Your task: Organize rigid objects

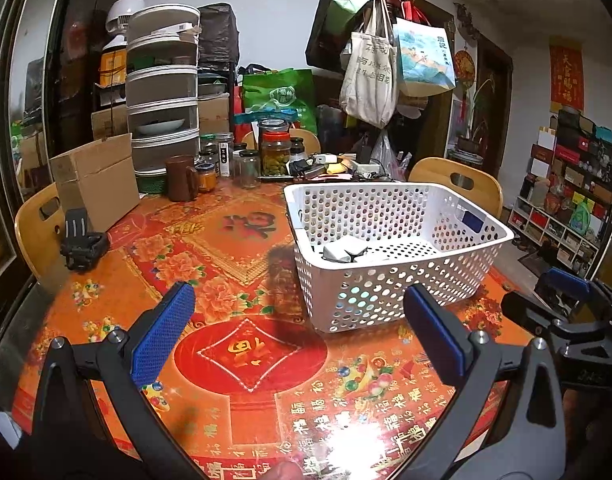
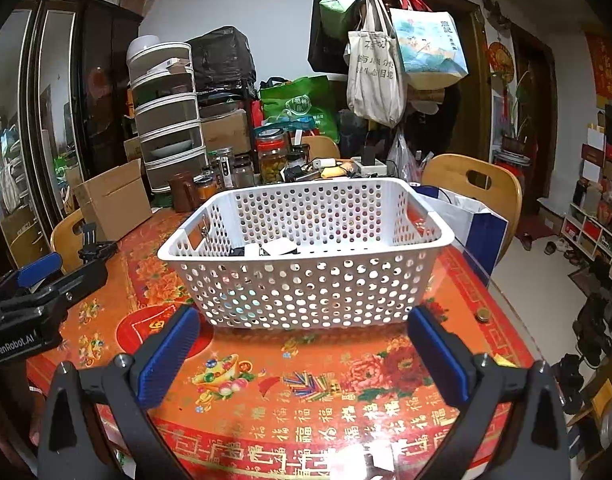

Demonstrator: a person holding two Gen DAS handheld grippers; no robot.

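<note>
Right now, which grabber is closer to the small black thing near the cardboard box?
Left. The left gripper sits on that side of the table, nearer the black clip. The right gripper faces the white basket, further from it.

A round table (image 2: pixel 306 380) with a red flowery cover holds a white basket (image 2: pixel 306 280) in the middle, jars (image 2: pixel 272 156) and a cardboard box (image 2: pixel 114 200) at the upper left.

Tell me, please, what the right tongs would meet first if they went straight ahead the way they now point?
Most likely the near perforated wall of the white basket, which stands squarely ahead of the open right tongs on the table. Only bare tablecloth shows between them, though depth is hard to judge through the fisheye.
</note>
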